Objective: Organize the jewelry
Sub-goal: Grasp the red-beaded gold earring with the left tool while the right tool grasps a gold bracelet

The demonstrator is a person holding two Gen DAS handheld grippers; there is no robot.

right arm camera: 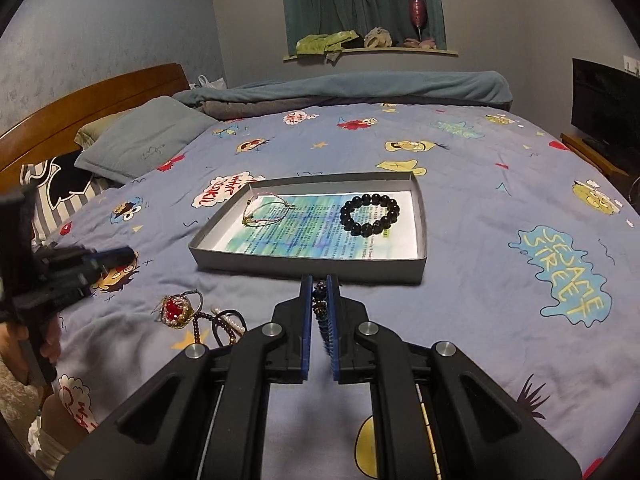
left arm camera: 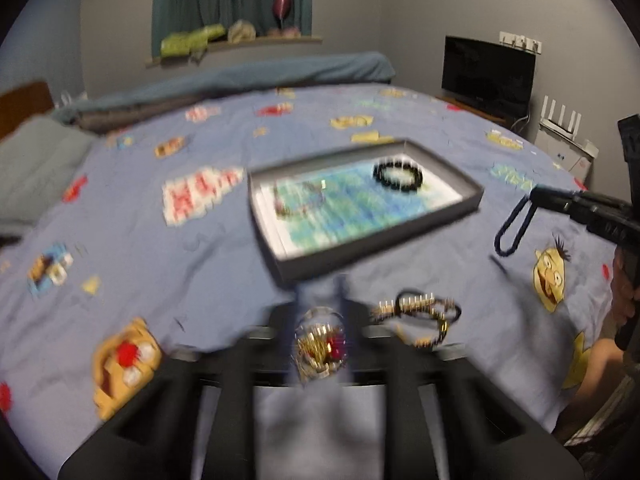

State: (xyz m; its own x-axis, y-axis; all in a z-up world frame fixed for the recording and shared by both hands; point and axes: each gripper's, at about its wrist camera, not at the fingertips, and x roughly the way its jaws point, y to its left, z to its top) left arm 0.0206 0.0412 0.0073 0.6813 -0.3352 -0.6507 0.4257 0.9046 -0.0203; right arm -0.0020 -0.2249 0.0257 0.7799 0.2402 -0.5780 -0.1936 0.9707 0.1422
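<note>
A: Dark beaded bracelet [right arm camera: 320, 307] pinched between the blue pads [right arm camera: 307, 320] of the right gripper [right arm camera: 320, 286]; fingers nearly together, only the beads between them; seen from the left wrist as a dark loop [left arm camera: 513, 227] hanging from the tip of that gripper [left arm camera: 534, 196], above the bedspread [right arm camera: 480, 216], just right of the tray.

B: And the tray?

A: Grey shallow tray [right arm camera: 308, 266] on the bed, directly ahead of the right gripper's tips; lined with a printed sheet washed in blue and green [right arm camera: 304, 228]; black bead bracelet [right arm camera: 370, 215] lying on its right half; thin cord bracelet [right arm camera: 266, 212] with a small charm on its left half.

B: Loose pieces outside it?

A: Red-stoned gold ring-like piece [right arm camera: 176, 310] on the bedspread near the tray's front left corner; just right of it a tangle of pearl and dark bead strands [right arm camera: 224, 326].

B: Left gripper?

A: Left gripper [left arm camera: 320, 300] low over the red-stoned piece [left arm camera: 322, 346]; heavily blurred in its own view; cannot tell how far open, nor whether touching the piece; in the right wrist view at the left edge [right arm camera: 120, 256], tips pointing toward the bed; the tangle [left arm camera: 420, 314] just to its right.

B: Surroundings?

A: Grey pillow [right arm camera: 144, 140] and wooden headboard [right arm camera: 80, 100] at far left; folded blanket [right arm camera: 352, 88] along the far edge; dark screen [right arm camera: 604, 116] at right.
</note>
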